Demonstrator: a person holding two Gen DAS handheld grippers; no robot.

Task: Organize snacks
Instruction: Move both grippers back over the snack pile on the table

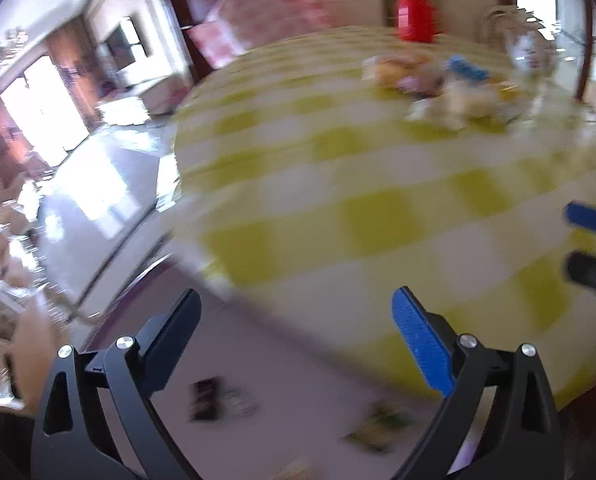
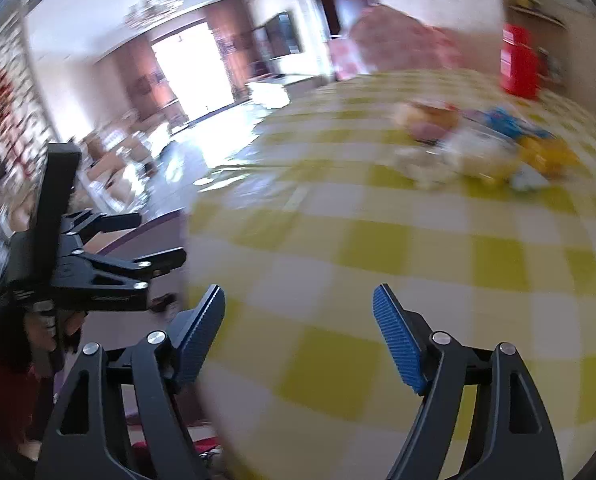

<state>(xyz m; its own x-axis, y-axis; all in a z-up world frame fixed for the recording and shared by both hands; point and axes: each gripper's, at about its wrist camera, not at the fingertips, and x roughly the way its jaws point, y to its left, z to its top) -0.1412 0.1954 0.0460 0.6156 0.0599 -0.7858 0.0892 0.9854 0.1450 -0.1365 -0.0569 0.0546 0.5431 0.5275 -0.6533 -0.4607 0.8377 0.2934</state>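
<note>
A blurred pile of wrapped snacks (image 1: 438,80) lies at the far side of a table with a yellow and white checked cloth (image 1: 338,184). The pile also shows in the right wrist view (image 2: 478,144), with blue and yellow packets in it. My left gripper (image 1: 298,328) is open and empty at the table's near edge, far from the pile. My right gripper (image 2: 298,324) is open and empty over the near part of the cloth (image 2: 378,248). Its fingertips (image 1: 590,220) show at the right edge of the left wrist view.
A red container (image 1: 414,12) stands at the back of the table, also in the right wrist view (image 2: 518,60). A clear glass vessel (image 1: 530,56) stands right of the pile. The other gripper's body (image 2: 82,264) is at left. Small packets (image 1: 218,400) lie on the floor.
</note>
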